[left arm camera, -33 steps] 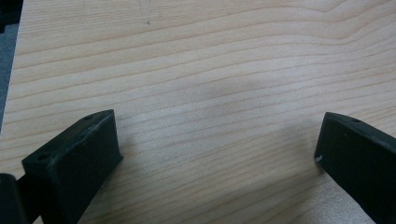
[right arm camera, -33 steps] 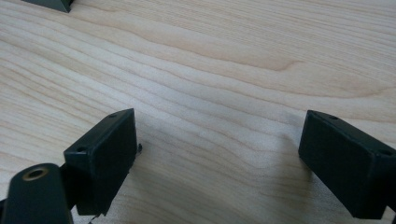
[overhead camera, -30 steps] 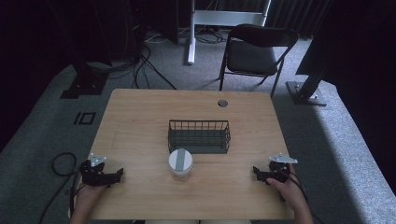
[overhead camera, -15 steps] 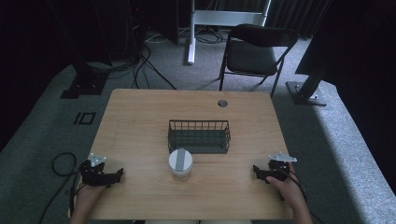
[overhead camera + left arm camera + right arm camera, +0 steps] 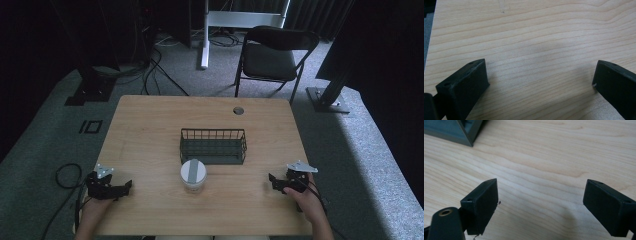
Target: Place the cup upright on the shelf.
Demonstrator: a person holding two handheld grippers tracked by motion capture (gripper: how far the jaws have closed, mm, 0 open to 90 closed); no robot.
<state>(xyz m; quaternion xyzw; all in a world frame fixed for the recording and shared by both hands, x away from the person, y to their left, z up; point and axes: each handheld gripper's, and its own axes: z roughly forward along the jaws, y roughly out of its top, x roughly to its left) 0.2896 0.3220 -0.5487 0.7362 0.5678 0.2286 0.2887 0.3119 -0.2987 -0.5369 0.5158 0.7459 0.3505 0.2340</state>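
Note:
A dark wire basket (image 5: 213, 146) stands in the middle of the wooden table (image 5: 150, 130). Just in front of it sits a white cup with a grey-banded lid (image 5: 193, 175). My left gripper (image 5: 124, 188) rests near the table's front left corner, open, with only bare wood between its jaws (image 5: 541, 75). Near the front right, my right gripper (image 5: 273, 181) is open too and holds nothing; a corner of the basket (image 5: 464, 131) shows at the top left of the right gripper view, beyond the right gripper (image 5: 540, 203).
A black folding chair (image 5: 275, 55) stands behind the table, with a white desk frame (image 5: 235, 20) and cables on the carpet beyond. A round cable hole (image 5: 238, 110) lies near the table's far edge. A cable loops on the floor at the left (image 5: 65, 175).
The right gripper has shifted very slightly; the left gripper, basket and cup stay where they were.

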